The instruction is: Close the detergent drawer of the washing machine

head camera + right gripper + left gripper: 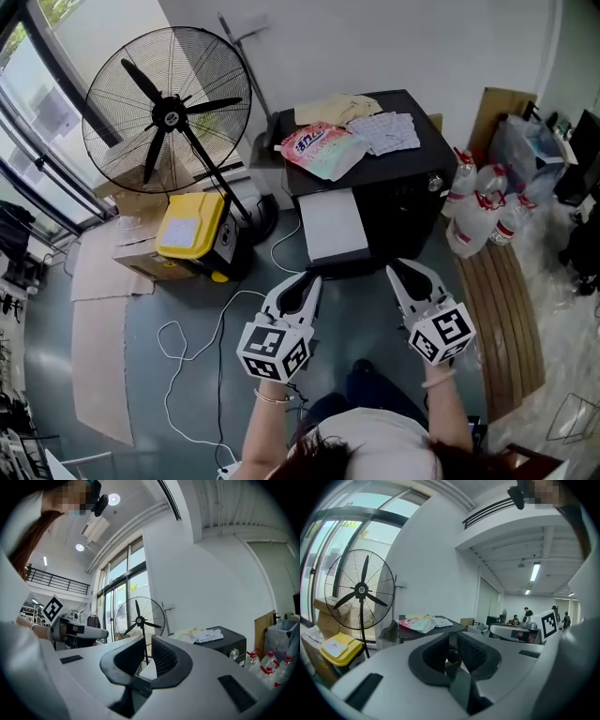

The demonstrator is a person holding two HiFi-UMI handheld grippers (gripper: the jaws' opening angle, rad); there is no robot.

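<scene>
Fingers point(474, 652) of left gripper point(304, 283) and right gripper point(404, 273) slightly apart, pinching nothing. Both lower centre, near white drawer point(333, 225) jutting from black washer point(403, 183).

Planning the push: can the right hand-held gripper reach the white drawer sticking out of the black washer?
Probably yes. The right hand-held gripper hovers just right of the white drawer at its front edge, jaws slightly apart and empty, and nothing stands between the two.
</scene>
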